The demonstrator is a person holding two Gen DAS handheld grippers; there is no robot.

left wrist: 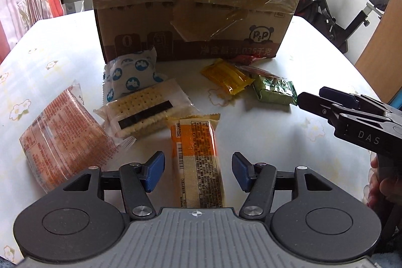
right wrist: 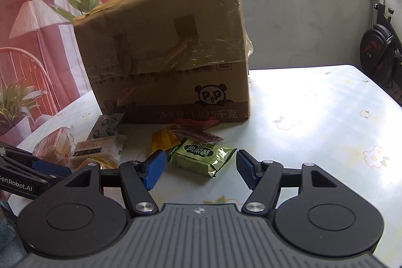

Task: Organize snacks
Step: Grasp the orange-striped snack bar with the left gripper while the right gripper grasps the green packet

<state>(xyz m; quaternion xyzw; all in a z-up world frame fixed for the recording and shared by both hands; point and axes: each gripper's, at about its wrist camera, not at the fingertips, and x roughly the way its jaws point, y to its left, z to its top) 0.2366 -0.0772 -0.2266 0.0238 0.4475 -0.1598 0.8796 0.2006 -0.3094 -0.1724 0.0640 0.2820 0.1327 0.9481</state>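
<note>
While both tools hover low over the table (right wrist: 314, 102), each has a snack lined up between its fingers. The left gripper (left wrist: 198, 171), spread wide and holding nothing, straddles the orange wafer pack (left wrist: 197, 162), whose long axis runs straight away from it. The right gripper (right wrist: 201, 168), equally wide and empty, faces the green pastry packet (right wrist: 201, 157) just ahead, lying crosswise. Behind the scattered snacks stands the cardboard box (right wrist: 163, 54).

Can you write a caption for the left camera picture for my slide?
Left gripper open around an orange snack bar, more snacks scattered before a cardboard box.
</note>
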